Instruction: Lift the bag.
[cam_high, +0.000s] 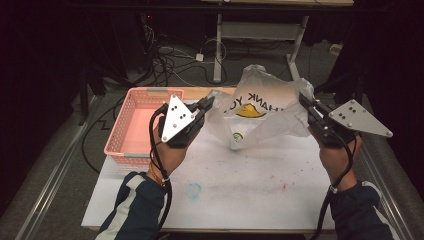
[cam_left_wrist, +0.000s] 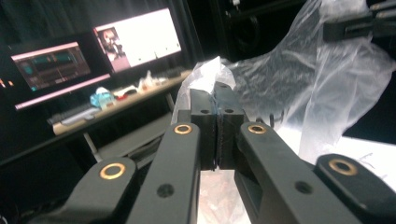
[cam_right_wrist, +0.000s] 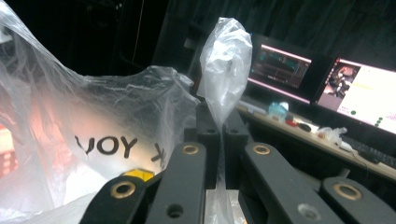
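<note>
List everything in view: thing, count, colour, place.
plastic bag: 1, clear white with black lettering and a yellow mark, held up over the far middle of the table, a handle in each gripper
small round object: 1, pale with a dark centre, inside the bag, low
basket: 1, pink, far left of the table
table: 1, white top with faint stains
monitors: 2, lit, on a desk behind
left gripper: 1, black, shut on a bag handle
right gripper: 1, black, shut on the other handle

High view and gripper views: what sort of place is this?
Probably a lab or recording workspace: lit monitors on a cluttered desk, loose cables on the floor, and a paint-stained white table.
</note>
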